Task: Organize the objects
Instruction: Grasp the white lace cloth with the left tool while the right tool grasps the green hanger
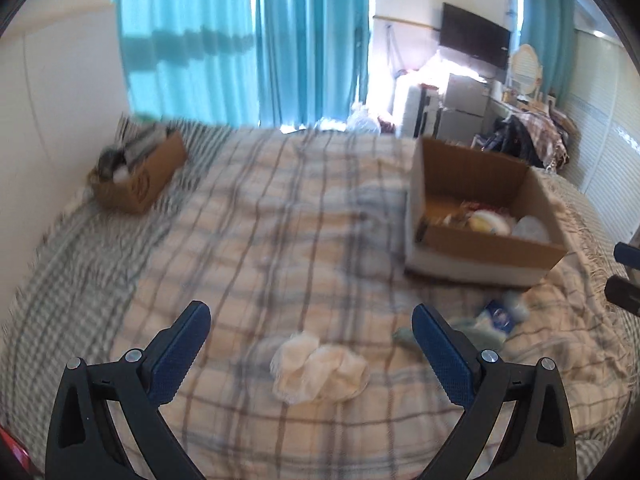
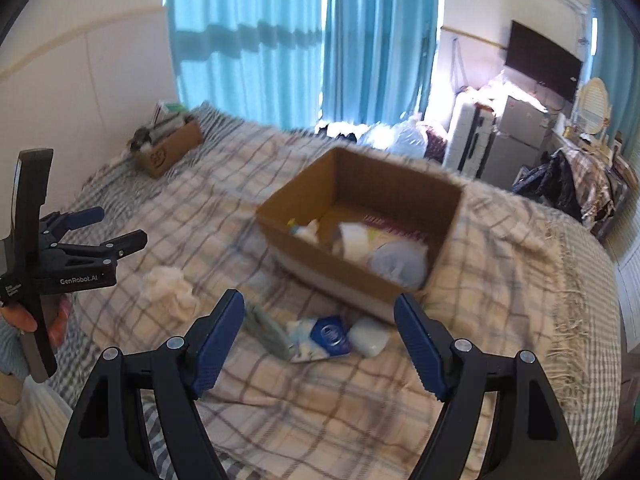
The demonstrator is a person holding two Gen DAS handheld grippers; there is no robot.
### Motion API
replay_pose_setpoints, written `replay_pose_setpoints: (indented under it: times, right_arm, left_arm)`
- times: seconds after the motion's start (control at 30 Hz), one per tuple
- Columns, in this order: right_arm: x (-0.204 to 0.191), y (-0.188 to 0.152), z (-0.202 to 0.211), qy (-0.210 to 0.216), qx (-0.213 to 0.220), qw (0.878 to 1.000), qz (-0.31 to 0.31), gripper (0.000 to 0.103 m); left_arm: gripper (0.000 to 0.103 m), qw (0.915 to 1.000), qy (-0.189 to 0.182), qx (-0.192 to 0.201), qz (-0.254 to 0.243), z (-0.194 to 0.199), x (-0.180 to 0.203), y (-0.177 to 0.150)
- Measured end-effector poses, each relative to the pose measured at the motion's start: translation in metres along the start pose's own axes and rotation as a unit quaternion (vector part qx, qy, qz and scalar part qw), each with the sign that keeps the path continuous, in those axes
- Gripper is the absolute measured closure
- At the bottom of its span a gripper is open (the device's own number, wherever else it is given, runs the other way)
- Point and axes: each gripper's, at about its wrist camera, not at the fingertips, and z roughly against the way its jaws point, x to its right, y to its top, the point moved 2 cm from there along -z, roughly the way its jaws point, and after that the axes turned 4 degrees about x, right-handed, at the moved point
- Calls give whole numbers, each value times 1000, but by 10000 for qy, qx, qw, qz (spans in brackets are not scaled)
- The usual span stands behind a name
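Both grippers hovered wide and empty over the checked bed.

The crumpled cream cloth (image 1: 318, 372) lay just ahead of the left gripper (image 1: 311, 344); the blue-labelled packet (image 2: 326, 338) sat between the right gripper (image 2: 319, 338) fingers, near the open brown cardboard box (image 2: 362, 232). Soft bedding risked being pinched too.

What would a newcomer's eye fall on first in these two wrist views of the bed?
Probably the big open cardboard box on the plaid blanket, part filled with odds and ends. Next, the crumpled cream cloth lying loose ahead of the open left gripper, and a blue-labelled packet near the open right gripper. Behind it all hang bright turquoise curtains.
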Motion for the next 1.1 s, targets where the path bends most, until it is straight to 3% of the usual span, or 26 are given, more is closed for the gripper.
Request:
replay_pose_setpoints:
  times: [0.07,0.17,0.5,0.53,0.57,0.7,0.87,0.93,1.1]
  right_arm:
    - [-11,-11,-27,83,-314,9994,94,26]
    - [-23,-21,-63,67,-648,9977,207,26]
    - [-45,-40,-133,130,-1166,9913,590,26]
    - [-47,-42,-141,125,-1241,9905,577,28]
    - [-50,-45,-149,166,-1352,9891,552,38]
    - [-68,-55,-159,284,-1567,9840,802,65]
    - [-82,-61,-149,166,-1550,9797,1264,73]
    - [-79,-58,-144,73,-1491,9810,1237,76]
    - [-71,-48,-126,-16,-1320,9847,1141,87]
  left_arm:
    - [0,9995,66,-293,72,-15,-7,-11]
    - [0,9991,89,-402,95,-34,-16,-24]
    - [0,9927,-4,-1138,-388,-95,2,-67]
    - [0,9922,-1,-1167,-438,-98,4,-69]
    - [0,9913,11,-1200,-541,-100,9,-72]
    - [16,9908,4,-1157,-706,-99,16,-73]
    - [47,9928,-71,-1040,-591,-93,9,-68]
    - [72,9931,-49,-1005,-602,-90,7,-67]
    - [80,9935,-166,-1013,-497,-78,3,-68]
